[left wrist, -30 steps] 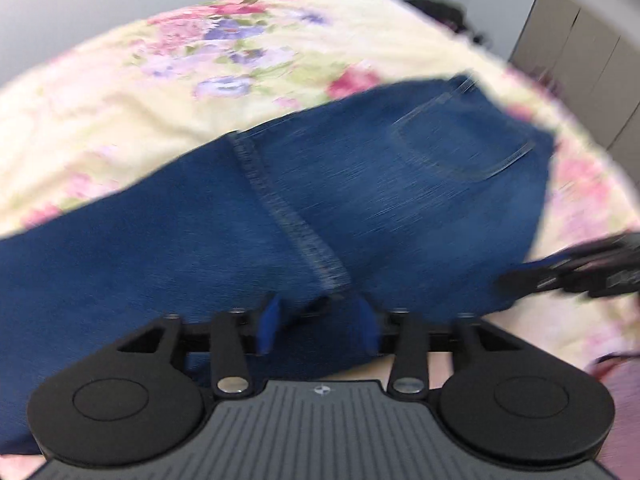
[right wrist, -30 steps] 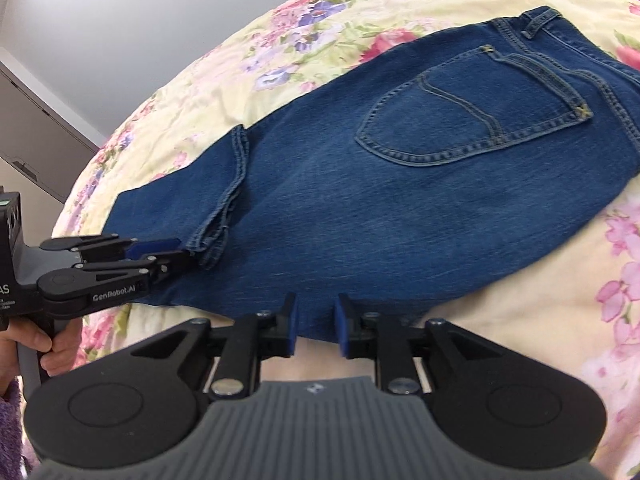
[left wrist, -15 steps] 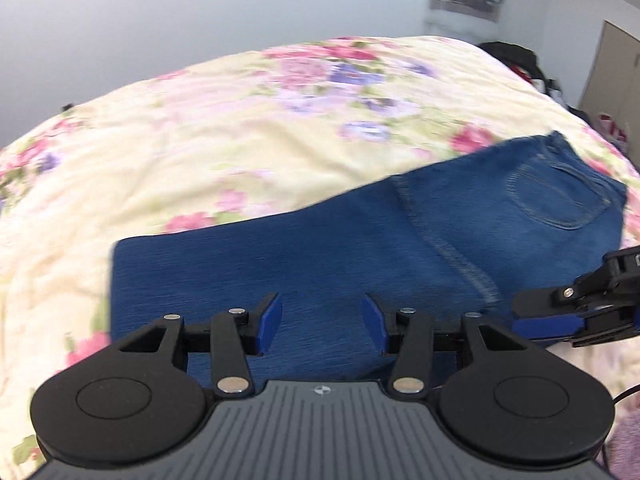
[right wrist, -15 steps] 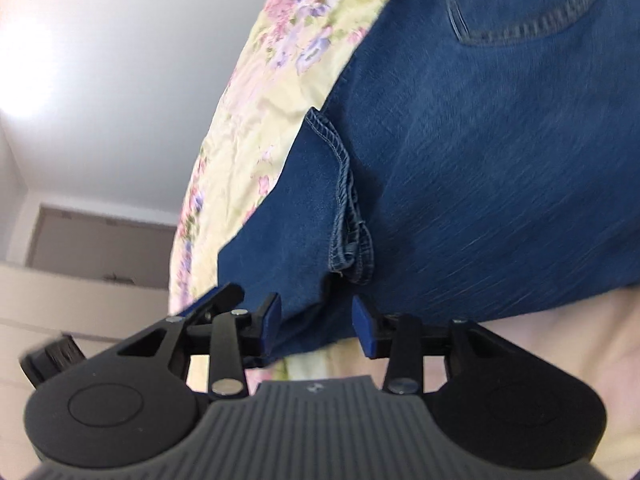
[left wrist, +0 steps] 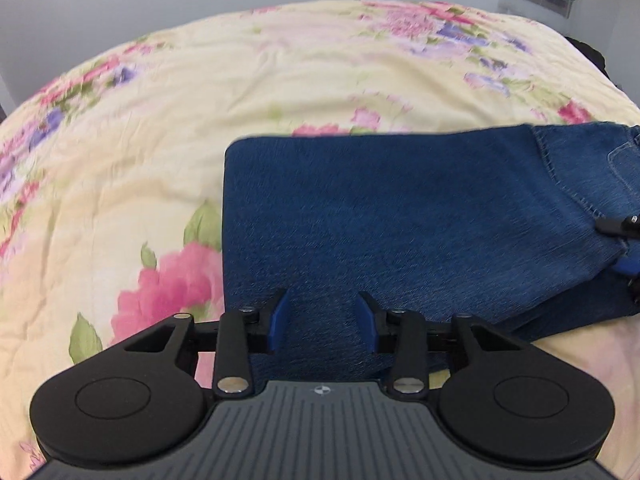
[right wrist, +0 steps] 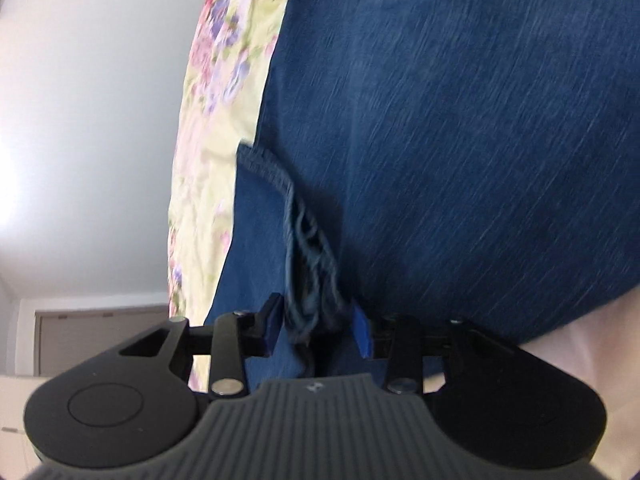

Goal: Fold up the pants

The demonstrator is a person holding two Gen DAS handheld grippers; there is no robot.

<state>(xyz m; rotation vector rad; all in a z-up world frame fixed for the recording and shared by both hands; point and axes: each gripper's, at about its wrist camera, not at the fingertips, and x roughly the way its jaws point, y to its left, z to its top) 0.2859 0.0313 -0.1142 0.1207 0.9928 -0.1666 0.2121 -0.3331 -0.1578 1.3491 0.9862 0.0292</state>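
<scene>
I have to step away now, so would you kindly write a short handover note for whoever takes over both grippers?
Left gripper: jaws closing, hovering over the folded end of the jeans, nothing pinched.
Right gripper: jaws closing around the bunched leg hems; firm grip not clear.
Jeans lie on the floral bedspread, legs already doubled up towards the seat.
Left: secure both ends, make the next fold, smooth flat.

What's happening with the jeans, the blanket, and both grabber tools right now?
jeans: folded over, lying flat on the bed.
leg hems: bunched between the right tool's pads.
flowery blanket: spread out, slightly wrinkled.
left tool: closing over the fold, nothing gripped.
right tool: closing around the hems.
</scene>
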